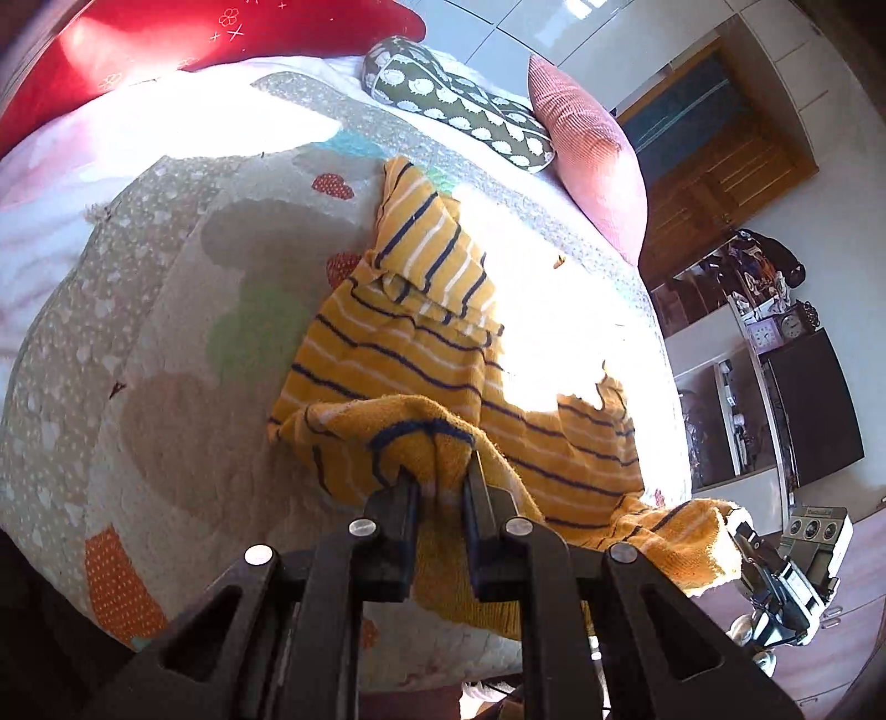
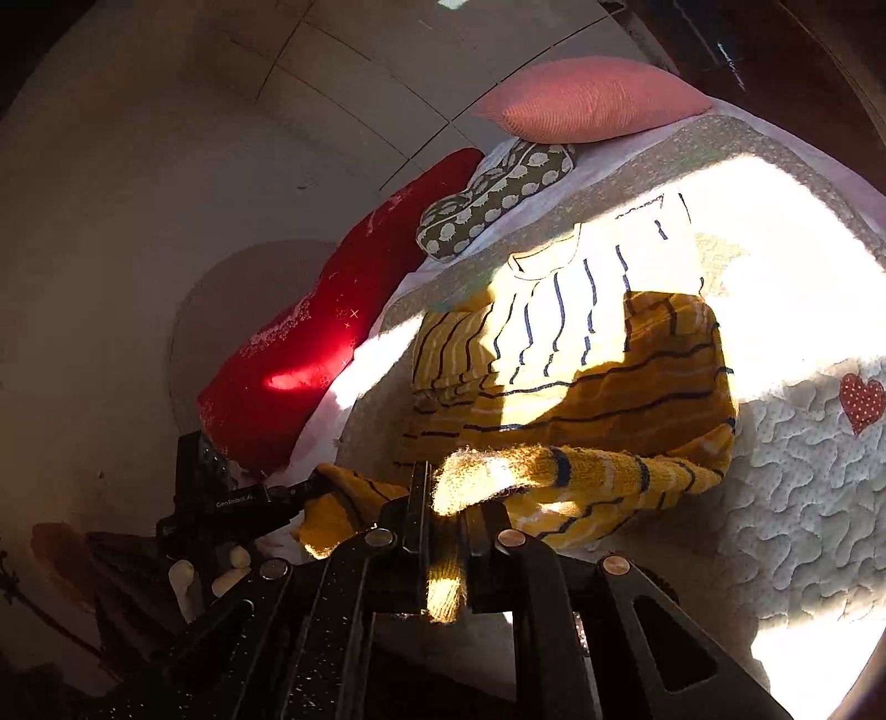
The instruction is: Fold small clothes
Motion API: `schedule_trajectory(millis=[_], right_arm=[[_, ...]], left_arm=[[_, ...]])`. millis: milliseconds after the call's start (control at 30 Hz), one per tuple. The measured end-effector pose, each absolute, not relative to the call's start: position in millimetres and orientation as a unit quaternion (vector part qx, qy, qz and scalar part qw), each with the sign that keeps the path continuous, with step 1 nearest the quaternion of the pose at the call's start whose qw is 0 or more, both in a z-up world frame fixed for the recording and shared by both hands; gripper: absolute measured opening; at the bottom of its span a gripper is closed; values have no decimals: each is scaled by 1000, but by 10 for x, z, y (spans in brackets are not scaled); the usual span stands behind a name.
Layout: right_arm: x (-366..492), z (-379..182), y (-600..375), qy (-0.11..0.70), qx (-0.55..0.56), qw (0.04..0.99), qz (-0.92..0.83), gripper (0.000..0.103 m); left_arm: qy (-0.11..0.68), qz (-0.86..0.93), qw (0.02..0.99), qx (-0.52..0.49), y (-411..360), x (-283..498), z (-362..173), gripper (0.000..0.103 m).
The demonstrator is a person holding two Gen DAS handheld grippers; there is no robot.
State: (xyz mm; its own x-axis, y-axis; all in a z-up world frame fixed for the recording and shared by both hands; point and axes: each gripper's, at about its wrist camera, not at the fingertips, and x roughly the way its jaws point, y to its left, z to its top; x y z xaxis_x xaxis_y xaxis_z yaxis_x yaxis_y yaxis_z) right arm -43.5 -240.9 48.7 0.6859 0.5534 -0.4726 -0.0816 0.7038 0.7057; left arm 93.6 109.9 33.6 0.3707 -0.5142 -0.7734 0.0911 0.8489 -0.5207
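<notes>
A small yellow sweater (image 1: 421, 343) with navy and white stripes lies on the quilted bedspread (image 1: 166, 343). One sleeve is folded across its upper part. My left gripper (image 1: 441, 476) is shut on the sweater's near hem and lifts it into a fold. My right gripper (image 2: 451, 507) is shut on the sweater's (image 2: 609, 376) near edge, next to a sleeve cuff. The right gripper shows at the lower right of the left wrist view (image 1: 742, 537), and the left gripper at the lower left of the right wrist view (image 2: 310, 490), both holding the same hem.
A red pillow (image 1: 166, 50), a green patterned bolster (image 1: 459, 105) and a pink cushion (image 1: 592, 155) lie at the head of the bed. Shelves and a wooden door (image 1: 714, 160) stand beyond the bed's right edge. Strong sunlight washes out part of the quilt.
</notes>
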Motion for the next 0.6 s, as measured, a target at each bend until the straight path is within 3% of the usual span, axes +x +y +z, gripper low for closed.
schedule_trajectory(millis=[233,600], right_arm=[[585,577,-2690,357,338,860,139,9],[1985,-50,-3265,391,394,831,41,8]], left_arm=[[549,-159,798,-191,775,1953,288,13],[580,-117,788,-168,243,3262,-11,15]])
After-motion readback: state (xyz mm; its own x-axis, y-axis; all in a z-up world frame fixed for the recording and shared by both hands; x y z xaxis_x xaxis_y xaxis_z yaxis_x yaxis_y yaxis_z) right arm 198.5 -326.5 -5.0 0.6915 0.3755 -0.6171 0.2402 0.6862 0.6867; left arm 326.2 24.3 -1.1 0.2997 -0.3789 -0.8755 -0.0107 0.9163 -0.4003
